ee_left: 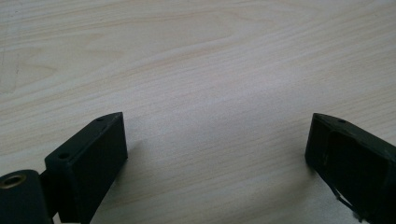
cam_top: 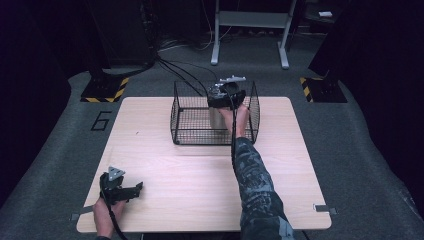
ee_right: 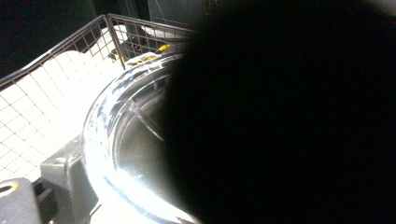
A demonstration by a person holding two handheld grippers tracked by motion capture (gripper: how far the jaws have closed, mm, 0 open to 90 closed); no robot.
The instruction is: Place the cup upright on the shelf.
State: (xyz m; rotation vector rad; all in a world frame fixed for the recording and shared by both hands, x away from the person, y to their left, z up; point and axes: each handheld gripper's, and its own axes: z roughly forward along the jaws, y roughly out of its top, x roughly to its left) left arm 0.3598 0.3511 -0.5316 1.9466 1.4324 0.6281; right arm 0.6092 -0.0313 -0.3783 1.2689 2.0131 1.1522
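Observation:
In the high view my right gripper (cam_top: 226, 96) reaches down into a black wire basket (cam_top: 176, 114) at the table's far middle. It is shut on a clear plastic cup (cam_top: 217, 119) that stands inside the basket. In the right gripper view the cup's rim (ee_right: 105, 140) is very close, with one of my fingers (ee_right: 63, 175) against its outer wall. A dark blur hides the other finger. My left gripper (cam_top: 131, 190) rests open on the table's near left corner, and nothing but bare wood lies between its jaws (ee_left: 217, 135).
The light wooden table (cam_top: 200, 175) stands on grey carpet. Beyond the basket, black cables run across the floor (cam_top: 180, 67) toward a white metal frame (cam_top: 250, 22). Yellow-and-black striped bases (cam_top: 105, 92) sit at both far corners.

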